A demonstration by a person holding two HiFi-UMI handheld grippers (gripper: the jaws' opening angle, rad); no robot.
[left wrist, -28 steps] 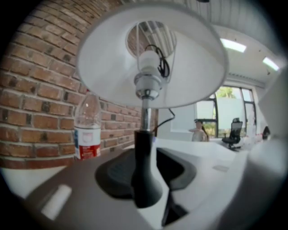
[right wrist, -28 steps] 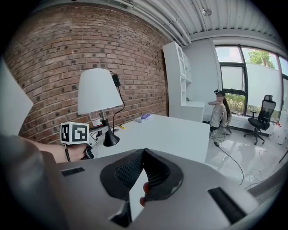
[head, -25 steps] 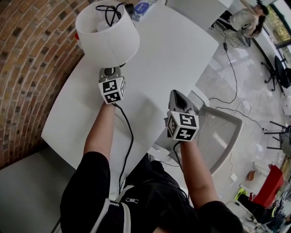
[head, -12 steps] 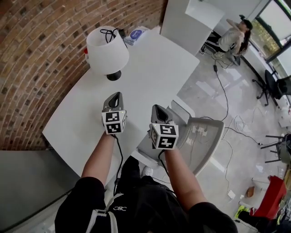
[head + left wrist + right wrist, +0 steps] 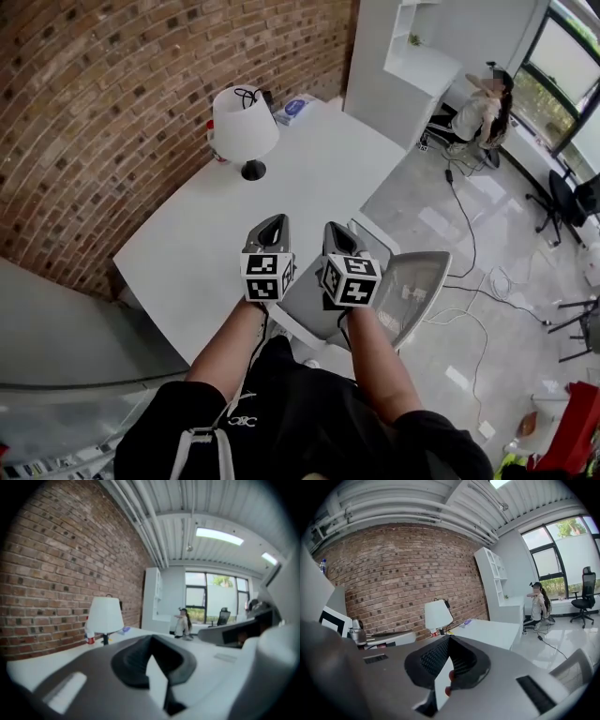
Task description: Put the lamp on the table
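A red-brown brick wall (image 5: pixel 112 112) runs along the left edge of the broad white tabletop (image 5: pixel 216 234); a grey mesh-backed chair (image 5: pixel 412 291) is tucked at the near right edge. The white-shaded table lamp with a thin black stem and round black foot (image 5: pixel 245 122) stands upright on the tabletop near its far left corner, just beside the wall edge, with a black cord bundled on top of the shade. The left gripper (image 5: pixel 273 225) and the right gripper (image 5: pixel 336 230) hang side by side over the near edge, well apart from the lamp; each gripper view shows that gripper's jaws brought together at the tips with nothing between them. A small red can (image 5: pixel 90 639) sits just beside the lamp's foot on the wall side; a blue and white packet (image 5: pixel 294 108) lies at the far corner. A second ago the left gripper was right at the lamp's foot under the shade; since then it has let go and both grippers have drawn back. The lamp stands on its own, so the placing looks done.
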